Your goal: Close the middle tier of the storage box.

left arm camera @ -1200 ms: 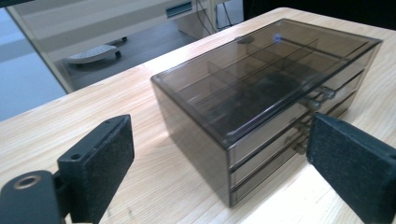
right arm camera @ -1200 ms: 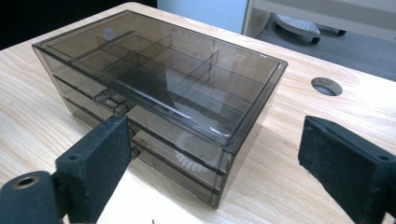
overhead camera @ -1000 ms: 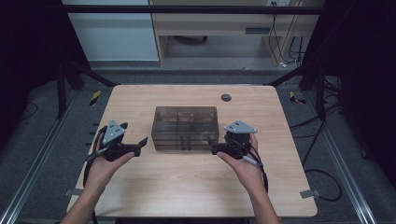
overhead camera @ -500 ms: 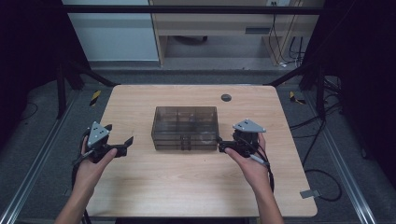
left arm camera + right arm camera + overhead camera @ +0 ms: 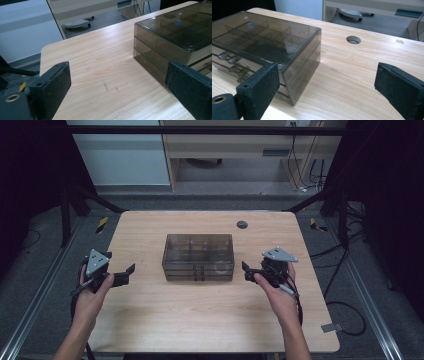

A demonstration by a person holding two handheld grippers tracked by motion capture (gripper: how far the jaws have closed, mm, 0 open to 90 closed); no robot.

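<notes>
A smoky see-through drawer box (image 5: 198, 256) stands in the middle of the wooden table (image 5: 200, 320), its small drawer handles facing the near side. My left gripper (image 5: 126, 275) hovers near the table's left edge, well left of the box, open with nothing between its jaws. The left gripper view has the box (image 5: 175, 35) ahead on the right, beyond my open left gripper (image 5: 120, 87). My right gripper (image 5: 245, 271) is open just right of the box's near right corner, not touching it. The right gripper view shows that corner of the box (image 5: 267, 42) past my empty right gripper (image 5: 329, 85).
A round cable hole (image 5: 242, 224) sits in the table behind the box to the right, also seen as the hole (image 5: 353, 39). A pale cabinet (image 5: 225, 150) stands beyond the far edge. Metal frame rails (image 5: 30, 320) run along both sides.
My left gripper has drawn leftward away from the box toward the table's left edge. The right gripper has shifted a little to the right. The box has not moved.
</notes>
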